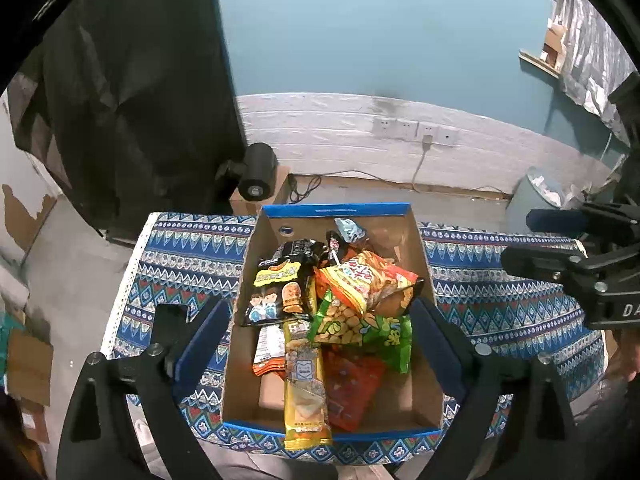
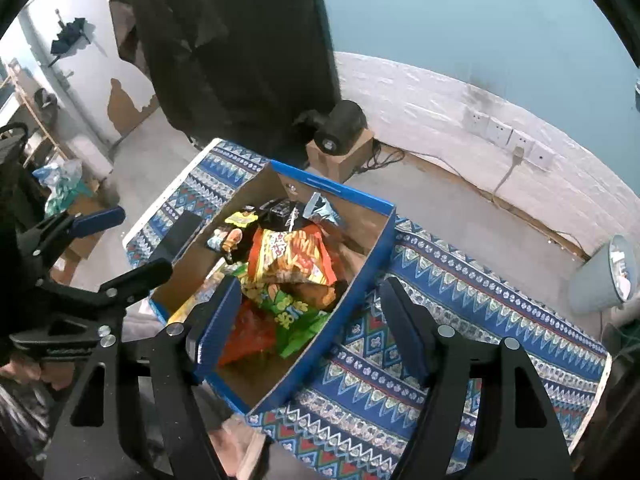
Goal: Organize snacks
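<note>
Both my tongs stand open with nothing between the pads: my left gripper (image 1: 320, 344) straddles the blue-rimmed cardboard box (image 1: 336, 210) from above, my right gripper (image 2: 310, 320) has one finger inside the box and one outside its near wall. The snacks lie heaped between my left fingers: an orange crinkly chip bag (image 1: 368, 280), a green peanut packet (image 1: 352, 324), a long yellow wafer bar (image 1: 306, 392) overhanging the rim. I judge them light, slippery and crushable, best pinched at a sealed edge. What lies beneath the heap I cannot see, and the small far packets are too jumbled to name.
</note>
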### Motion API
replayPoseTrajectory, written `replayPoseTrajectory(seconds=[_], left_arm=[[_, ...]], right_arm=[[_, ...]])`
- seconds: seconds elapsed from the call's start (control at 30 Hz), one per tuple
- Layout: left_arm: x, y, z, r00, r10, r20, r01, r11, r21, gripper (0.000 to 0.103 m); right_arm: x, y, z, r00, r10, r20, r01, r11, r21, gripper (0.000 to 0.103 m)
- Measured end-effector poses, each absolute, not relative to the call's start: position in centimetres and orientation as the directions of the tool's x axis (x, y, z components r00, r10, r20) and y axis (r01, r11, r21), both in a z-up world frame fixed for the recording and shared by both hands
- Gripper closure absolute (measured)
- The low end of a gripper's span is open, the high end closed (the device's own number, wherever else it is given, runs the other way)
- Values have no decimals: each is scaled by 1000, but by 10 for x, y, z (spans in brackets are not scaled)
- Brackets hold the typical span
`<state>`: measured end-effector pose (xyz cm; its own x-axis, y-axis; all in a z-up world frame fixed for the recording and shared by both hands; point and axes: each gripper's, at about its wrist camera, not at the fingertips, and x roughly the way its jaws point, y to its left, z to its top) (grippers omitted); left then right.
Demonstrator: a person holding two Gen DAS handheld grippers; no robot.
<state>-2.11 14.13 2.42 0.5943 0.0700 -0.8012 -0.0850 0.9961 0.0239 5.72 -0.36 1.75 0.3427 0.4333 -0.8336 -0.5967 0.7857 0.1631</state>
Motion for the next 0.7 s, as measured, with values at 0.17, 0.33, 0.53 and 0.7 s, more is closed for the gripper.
replayPoseTrajectory(seconds=[0.17, 0.33, 0.53, 0.7], left_arm=[[-25, 136, 31, 609, 67, -790, -73, 997, 28, 10], [-29, 129, 42, 636, 57, -770, -54, 998, 30, 10], [-31, 123, 52, 658, 37, -752, -42, 999, 13, 9], [-28, 121, 48, 652, 55, -756, -41, 998, 37, 9]], right_arm=[[52, -11, 22, 361, 433, -826, -599, 786, 150, 28], [49, -16, 23, 351, 451, -821, -604, 779, 170, 28], [48, -20, 23, 343, 457, -820, -603, 777, 181, 28], [50, -23, 20, 334, 455, -825, -601, 777, 186, 28]])
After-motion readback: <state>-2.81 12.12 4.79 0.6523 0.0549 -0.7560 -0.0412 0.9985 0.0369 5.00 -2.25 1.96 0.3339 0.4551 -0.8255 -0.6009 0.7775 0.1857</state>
